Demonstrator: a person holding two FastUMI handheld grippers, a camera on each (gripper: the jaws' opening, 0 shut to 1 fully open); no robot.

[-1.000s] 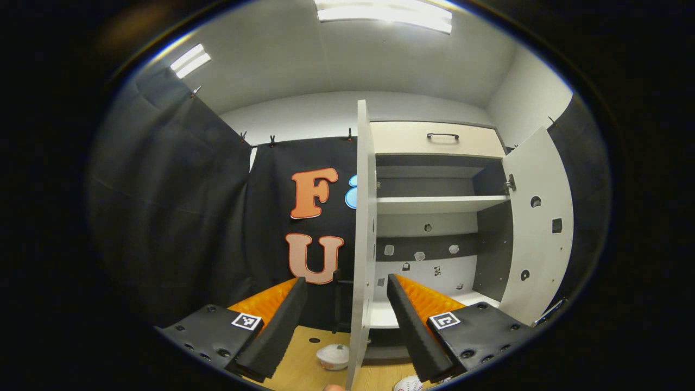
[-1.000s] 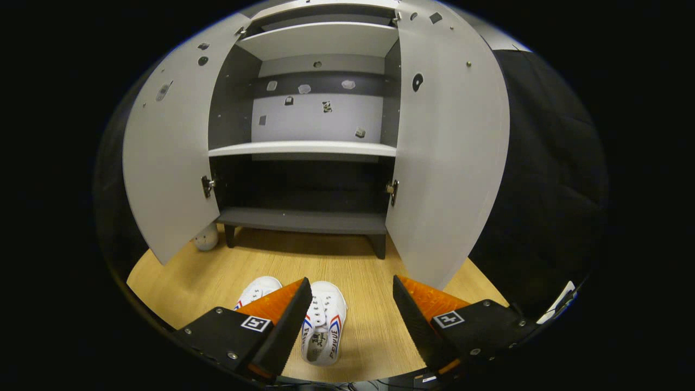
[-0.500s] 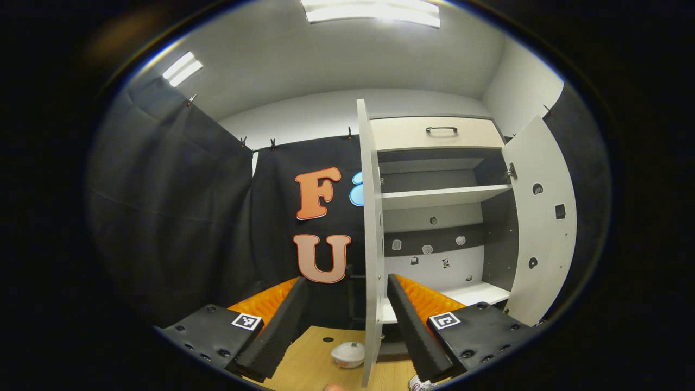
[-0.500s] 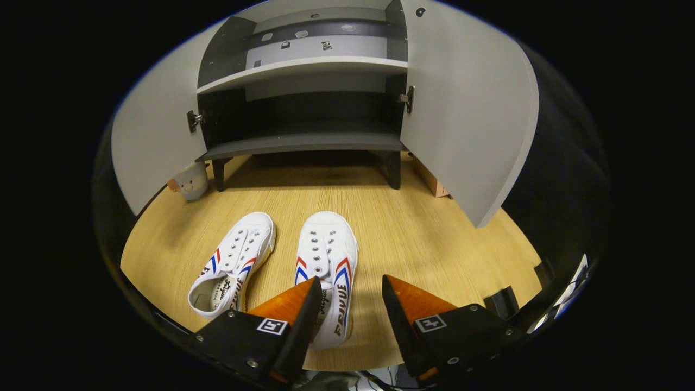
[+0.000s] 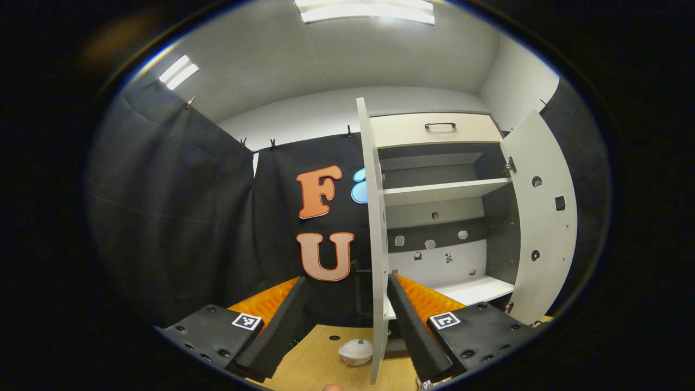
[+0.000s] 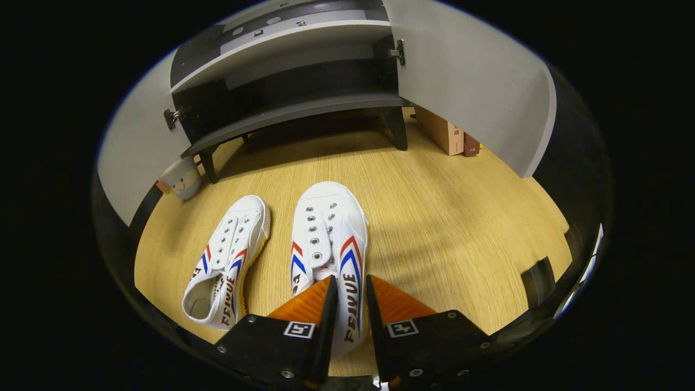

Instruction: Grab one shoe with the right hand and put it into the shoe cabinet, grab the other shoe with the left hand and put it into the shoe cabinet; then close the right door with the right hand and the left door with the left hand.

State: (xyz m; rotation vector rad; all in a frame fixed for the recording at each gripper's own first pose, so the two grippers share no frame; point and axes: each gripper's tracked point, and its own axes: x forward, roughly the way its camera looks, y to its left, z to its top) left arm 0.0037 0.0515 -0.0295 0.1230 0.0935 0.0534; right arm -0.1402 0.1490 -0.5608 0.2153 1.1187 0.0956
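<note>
The right gripper [image 6: 347, 320] pinches one side wall of the right-hand shoe [image 6: 328, 244] mid-floor before the open shoe cabinet [image 6: 293, 106]; that thin hold could slip on lifting, while the left gripper [image 5: 347, 320] hangs spread and empty.

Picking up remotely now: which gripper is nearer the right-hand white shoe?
Right. The right gripper has its fingers on either side of the right-hand white shoe's outer wall. The left gripper is held up, open, facing the cabinet's left door.
</note>
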